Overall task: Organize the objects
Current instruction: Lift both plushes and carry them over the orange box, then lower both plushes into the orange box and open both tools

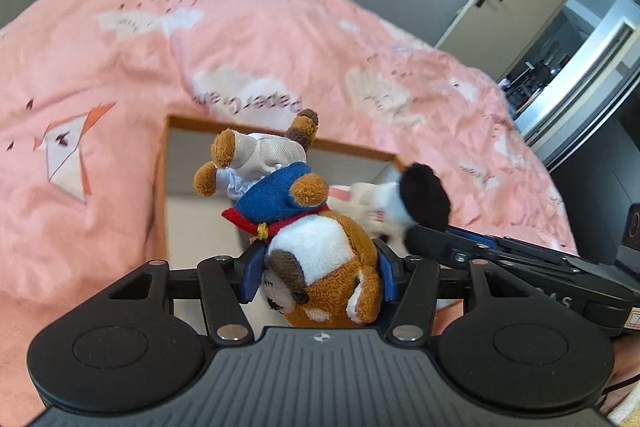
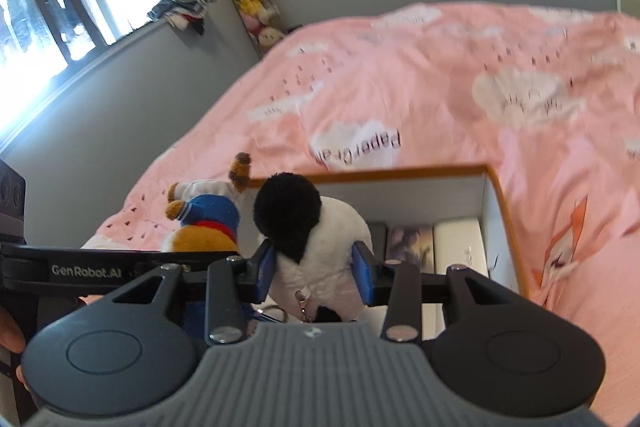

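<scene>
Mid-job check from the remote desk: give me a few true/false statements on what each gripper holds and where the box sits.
1. The left gripper is shut on the brown plush dog. True.
2. The dog wears a green jacket. False: its jacket is blue, with a red collar.
3. The right gripper holds the white plush with a black ear. True.
4. The right gripper's jaws are wide open and empty. False: they press the white plush from both sides.
5. The orange-rimmed box sits on the pink bedspread. True.
6. The box is lidded. False: it is open on top.
</scene>
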